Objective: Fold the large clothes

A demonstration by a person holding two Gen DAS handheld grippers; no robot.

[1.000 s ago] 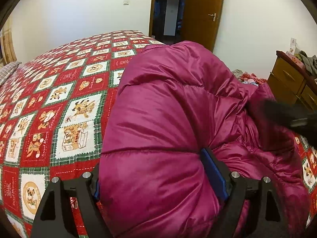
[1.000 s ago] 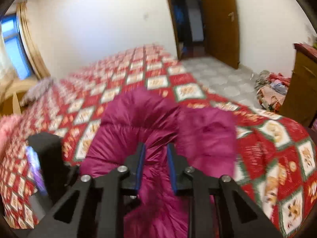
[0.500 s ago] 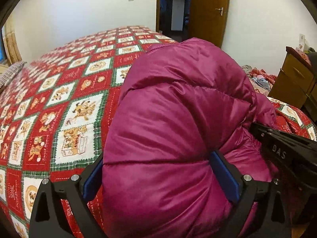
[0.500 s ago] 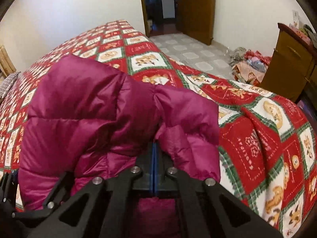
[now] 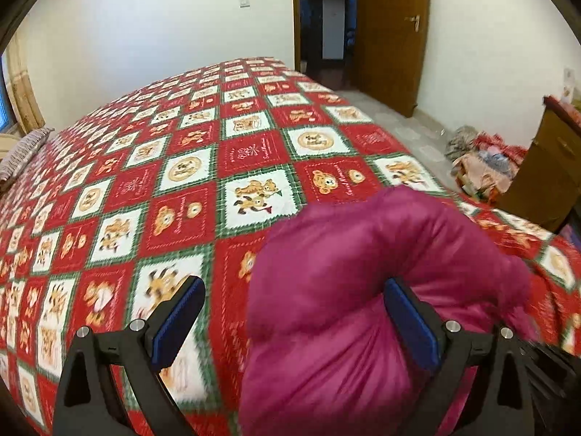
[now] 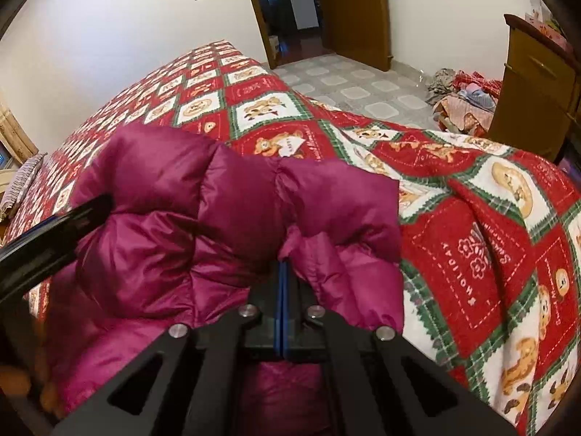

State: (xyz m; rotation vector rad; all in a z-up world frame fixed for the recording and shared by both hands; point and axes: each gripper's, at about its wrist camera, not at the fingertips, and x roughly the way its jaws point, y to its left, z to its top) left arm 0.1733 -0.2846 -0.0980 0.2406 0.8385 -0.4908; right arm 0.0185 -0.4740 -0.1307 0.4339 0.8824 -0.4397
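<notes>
Nearest you, your right gripper (image 6: 282, 272) is clenched: its blue pads meet on a pinch of the magenta padded jacket (image 6: 203, 225), where a second ago they stood apart over the fabric and were closing. Your left gripper (image 5: 294, 319) is released. Its jaws have just been opening to full width, and where they clasped a fat bulge of the jacket a second ago, the left pad (image 5: 178, 321) is now over bare bedspread (image 5: 152, 181) and clear of the cloth, while the right pad (image 5: 412, 321) lies against the jacket's side. The wider outlook from the left wrist suggests this hand has drawn away from the bundle.

Beyond the grippers, the jacket sits bunched near the bed's near edge, towards the corner that faces the tiled floor (image 6: 359, 87), with the rest of the bedspread bare behind it.

Farther off stand a wooden cabinet (image 6: 537, 83), a heap of clothes (image 6: 461, 101) on the floor beside it, and the open door (image 6: 348, 11).

Judged from this, hold of the jacket has passed from left to right. The fold is early, since the jacket is not yet spread flat.
</notes>
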